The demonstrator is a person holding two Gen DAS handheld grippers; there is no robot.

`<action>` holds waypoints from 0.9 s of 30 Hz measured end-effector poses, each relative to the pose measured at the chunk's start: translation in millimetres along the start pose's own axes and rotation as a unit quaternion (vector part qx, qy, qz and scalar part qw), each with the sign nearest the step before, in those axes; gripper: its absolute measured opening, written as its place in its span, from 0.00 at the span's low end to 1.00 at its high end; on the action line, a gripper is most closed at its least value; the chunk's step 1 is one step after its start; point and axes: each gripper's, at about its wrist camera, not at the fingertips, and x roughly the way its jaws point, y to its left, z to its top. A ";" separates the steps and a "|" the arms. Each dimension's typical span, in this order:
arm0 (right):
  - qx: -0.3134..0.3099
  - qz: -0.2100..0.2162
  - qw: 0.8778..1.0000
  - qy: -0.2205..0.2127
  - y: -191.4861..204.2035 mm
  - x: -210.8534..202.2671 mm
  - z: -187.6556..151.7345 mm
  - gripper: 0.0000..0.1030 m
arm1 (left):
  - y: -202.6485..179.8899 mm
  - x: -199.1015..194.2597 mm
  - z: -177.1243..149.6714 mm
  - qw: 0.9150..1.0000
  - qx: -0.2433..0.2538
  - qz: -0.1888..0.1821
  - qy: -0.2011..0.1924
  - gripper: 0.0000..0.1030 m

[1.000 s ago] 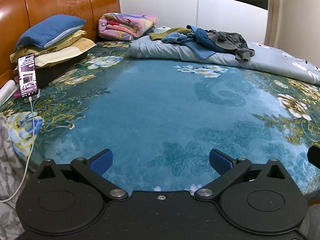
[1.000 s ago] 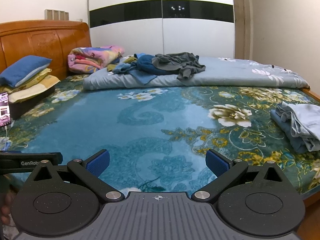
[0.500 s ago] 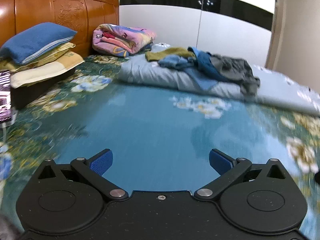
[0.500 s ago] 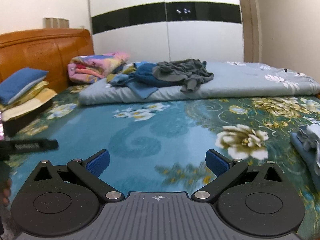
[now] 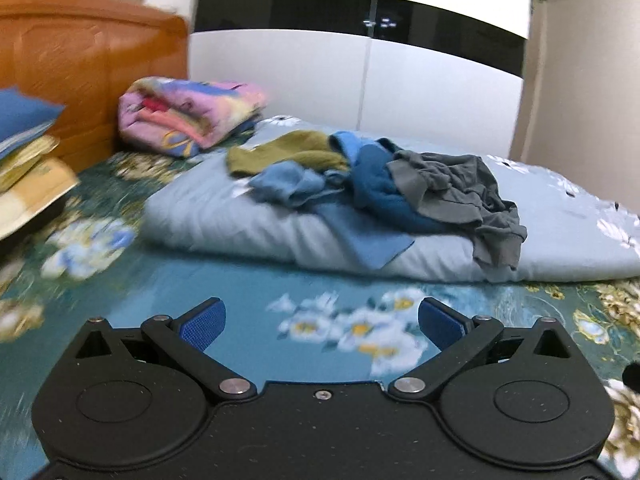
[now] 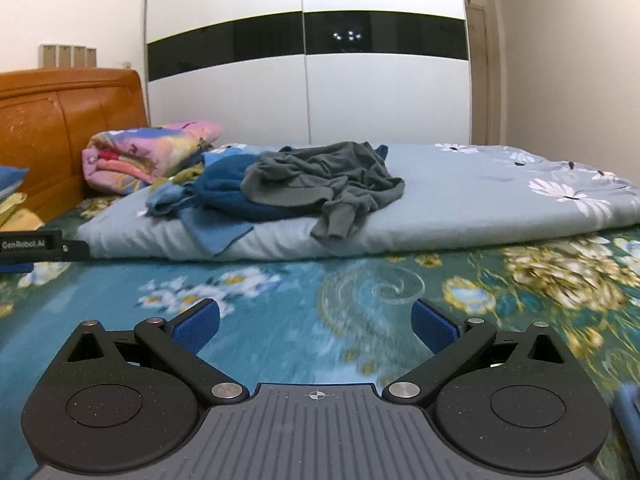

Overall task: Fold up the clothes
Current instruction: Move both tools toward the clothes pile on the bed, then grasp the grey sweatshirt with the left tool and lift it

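Both tongs have advanced across the bed [image 5: 208, 280] toward the heap of clothes [image 6: 304, 184], which now looms larger than a second ago. Left tongs [image 5: 322, 318] and right tongs [image 6: 316, 324] gape wide, holding nothing. Ahead and well apart from them, the grey garment [image 5: 460, 188] lies crumpled atop blue ones on a pale quilt [image 6: 460, 208]. Soft, light and floppy by the look of it, it seems best pinched at its dangling sleeve [image 6: 340, 220].
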 end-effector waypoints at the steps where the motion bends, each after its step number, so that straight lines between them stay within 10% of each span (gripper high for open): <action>1: 0.002 -0.008 1.000 0.002 -3.8 10.2 4.9 0.99 | -5.6 13.1 7.4 1.000 0.010 -0.003 -0.008 0.99; 11: -0.032 -0.038 0.999 -0.011 -19.4 46.2 3.0 0.99 | -93.7 158.2 76.2 0.991 0.121 -0.019 -0.053 0.93; 22: -0.023 -0.040 0.999 -0.011 -53.9 50.7 -26.7 1.00 | -139.2 269.8 78.7 0.982 0.186 -0.003 -0.019 0.34; 27: -0.011 -0.036 0.999 -0.009 -65.2 52.3 -41.3 1.00 | -135.6 274.2 90.4 0.994 0.107 -0.034 -0.014 0.06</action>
